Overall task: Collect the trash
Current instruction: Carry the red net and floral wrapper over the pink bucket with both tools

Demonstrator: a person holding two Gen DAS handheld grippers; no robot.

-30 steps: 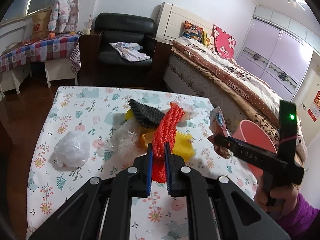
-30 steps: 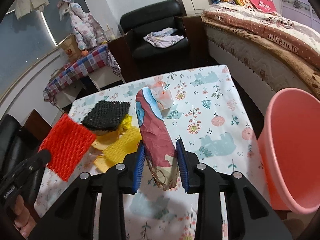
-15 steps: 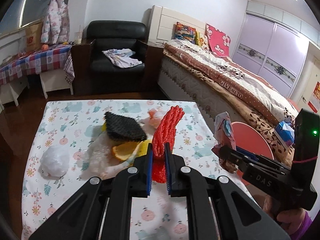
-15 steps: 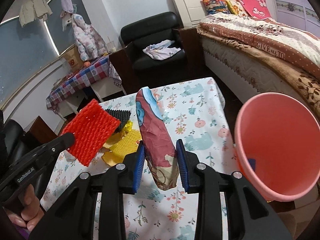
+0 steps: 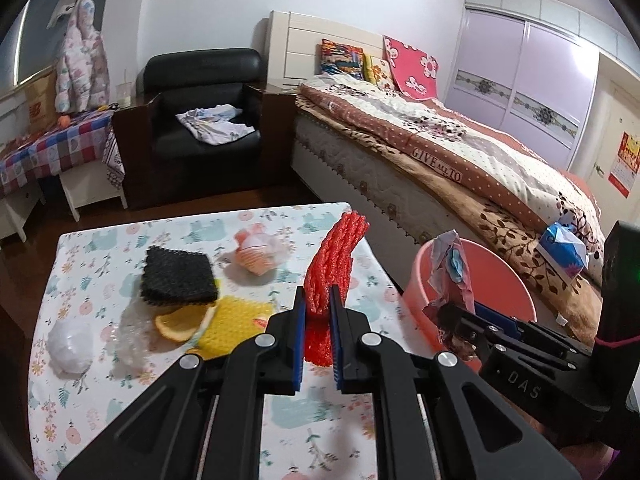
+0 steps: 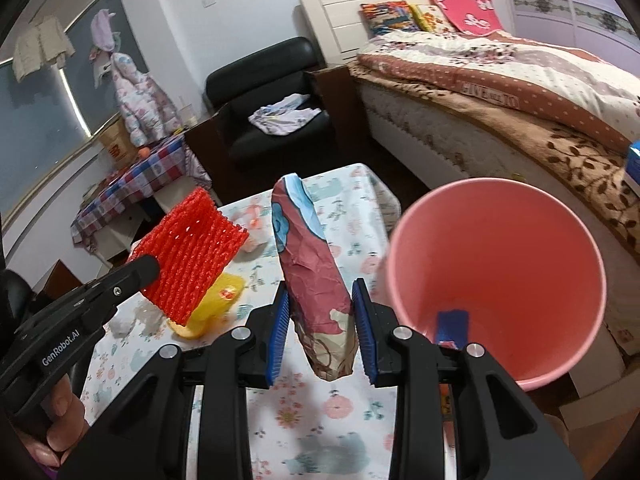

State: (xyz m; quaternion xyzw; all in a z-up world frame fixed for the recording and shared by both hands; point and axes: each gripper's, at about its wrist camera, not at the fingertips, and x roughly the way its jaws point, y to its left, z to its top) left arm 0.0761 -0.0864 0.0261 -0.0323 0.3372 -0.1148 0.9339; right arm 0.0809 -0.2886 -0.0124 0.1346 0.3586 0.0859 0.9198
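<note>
My left gripper is shut on a red foam net, held upright above the table; it also shows in the right wrist view. My right gripper is shut on a crumpled red and blue wrapper, held beside the rim of the pink bin. In the left wrist view the wrapper hangs in front of the bin. A blue scrap lies in the bin. On the table lie a black foam net, yellow foam net, orange peel, pink wrapper and white plastic wads.
The table has a floral cloth; the bin stands off its right edge. A bed lies to the right with a blue tissue pack on it. A black armchair and a checked side table stand behind.
Both grippers have moved right toward the pink bin with their loads. The wrapper now hangs at the bin's rim and the bin fills more of the right wrist view.
</note>
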